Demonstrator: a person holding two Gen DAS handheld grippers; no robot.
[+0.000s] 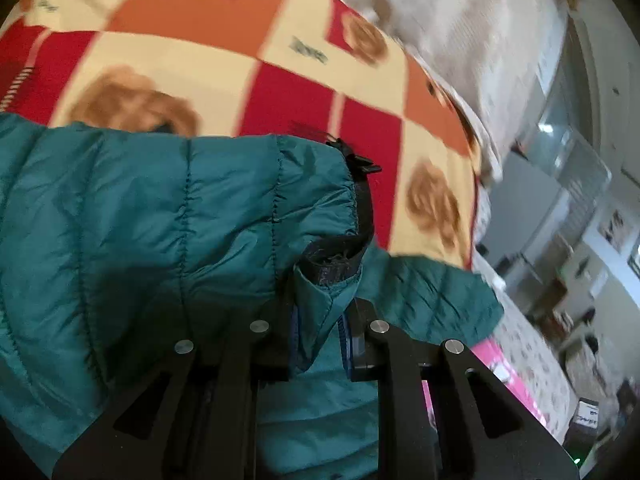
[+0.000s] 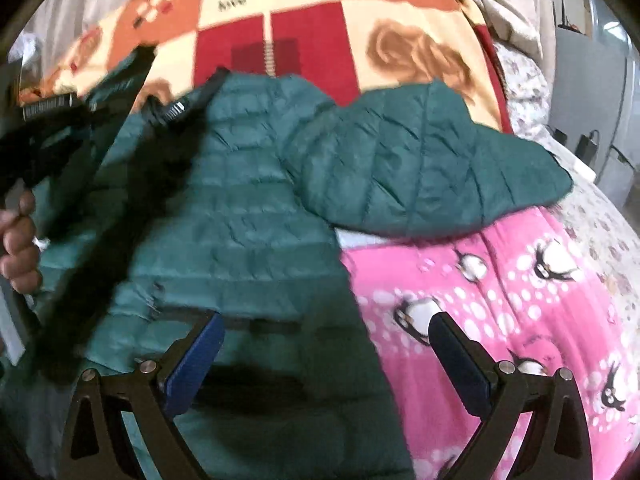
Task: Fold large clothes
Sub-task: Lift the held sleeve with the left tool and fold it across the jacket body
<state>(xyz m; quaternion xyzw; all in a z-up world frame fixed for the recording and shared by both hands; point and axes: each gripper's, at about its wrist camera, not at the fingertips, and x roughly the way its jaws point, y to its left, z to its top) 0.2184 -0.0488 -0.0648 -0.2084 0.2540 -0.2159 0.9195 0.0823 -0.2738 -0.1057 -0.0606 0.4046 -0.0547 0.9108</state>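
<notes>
A teal quilted puffer jacket (image 2: 248,208) lies on the bed, one sleeve (image 2: 424,168) stretched to the right. In the left wrist view my left gripper (image 1: 320,344) is shut on a fold of the jacket (image 1: 160,208) near its black zipper edge (image 1: 362,204) and lifts it. My right gripper (image 2: 326,344) is open and empty, hovering over the jacket's lower right edge; its blue pads (image 2: 200,360) stand wide apart. The left gripper (image 2: 172,110) also shows at upper left of the right wrist view, held by a hand (image 2: 18,240).
A checked red, orange and cream blanket with bear pictures (image 1: 248,52) covers the far bed. A pink penguin blanket (image 2: 520,300) lies at the right. A white curtain (image 1: 460,12) and room furniture (image 1: 560,200) are beyond the bed.
</notes>
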